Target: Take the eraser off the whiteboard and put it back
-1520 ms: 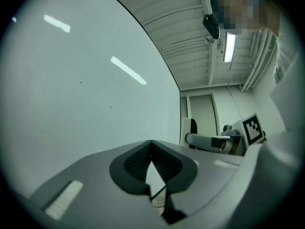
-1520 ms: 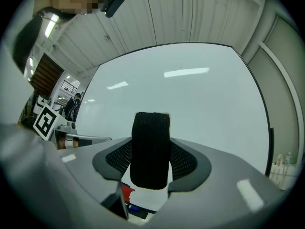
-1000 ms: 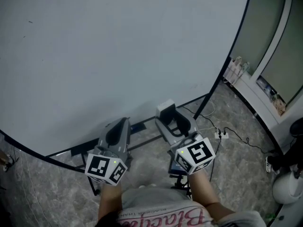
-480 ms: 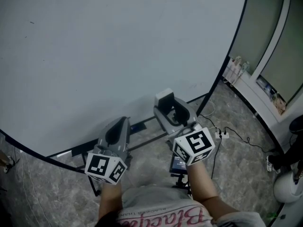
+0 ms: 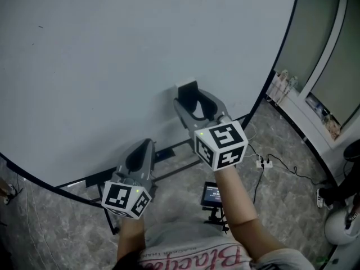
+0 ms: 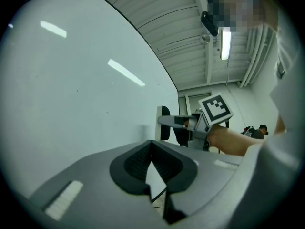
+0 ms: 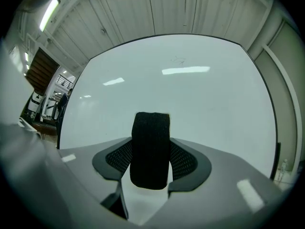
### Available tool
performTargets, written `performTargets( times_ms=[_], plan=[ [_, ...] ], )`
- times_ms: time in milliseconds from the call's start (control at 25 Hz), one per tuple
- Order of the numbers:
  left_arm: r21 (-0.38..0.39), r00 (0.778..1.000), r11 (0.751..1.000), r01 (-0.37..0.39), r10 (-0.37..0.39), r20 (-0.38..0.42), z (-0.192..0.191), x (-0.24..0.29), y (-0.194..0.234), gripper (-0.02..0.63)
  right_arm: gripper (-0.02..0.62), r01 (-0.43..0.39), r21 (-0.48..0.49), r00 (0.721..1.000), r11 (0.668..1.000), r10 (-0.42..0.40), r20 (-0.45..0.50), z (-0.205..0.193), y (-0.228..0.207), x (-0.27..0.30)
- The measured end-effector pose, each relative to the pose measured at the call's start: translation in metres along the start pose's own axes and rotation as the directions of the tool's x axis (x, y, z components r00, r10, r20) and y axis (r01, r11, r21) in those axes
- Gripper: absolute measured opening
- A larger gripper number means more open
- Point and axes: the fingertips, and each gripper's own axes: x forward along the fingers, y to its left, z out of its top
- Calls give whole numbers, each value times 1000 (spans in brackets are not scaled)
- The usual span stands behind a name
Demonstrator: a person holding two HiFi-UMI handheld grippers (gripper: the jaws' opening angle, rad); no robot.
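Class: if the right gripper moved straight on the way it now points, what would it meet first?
The whiteboard. The right gripper faces its surface, and the black eraser clamped in its jaws juts ahead, so that would likely touch first; the remaining gap is hard to judge.

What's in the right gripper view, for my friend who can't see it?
The right gripper holds a black eraser upright between its fingers. Behind it stands a big whiteboard with ceiling lights reflected on it.
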Motion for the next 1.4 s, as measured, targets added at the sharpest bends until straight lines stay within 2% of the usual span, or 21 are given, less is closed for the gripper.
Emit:
performTargets(
  times_ms=[520, 720, 920, 1120, 1320, 1400],
  plan=[
    [22, 1000, 1000, -8, 8, -1, 3, 3, 6, -2, 233, 45, -32, 999, 999, -44, 8, 46, -6, 45],
    [23, 1000, 1000, -4, 4, -7, 1, 5, 7, -2, 235, 55, -45, 998, 997, -55, 4, 47, -5, 47],
    [14, 1000, 1000, 3, -3, -8, 1, 8, 6, -2, 239, 18, -65, 999, 998, -16, 29, 48, -2, 48],
    [16, 1000, 1000, 15, -15, -11, 0, 11, 4, -2, 281, 13, -78, 998, 997, -8, 56, 47, -4, 41],
    [11, 1000, 1000, 16, -16, -11, -2, 10, 6, -2, 277, -2, -36, 997, 999, 4, 72, 34, -4, 11],
    [8, 1000, 1000, 14, -14, -11, -2, 10, 7, 0, 242, -7, -25, 998, 1000, 8, 59, 24, -3, -3]
  ],
)
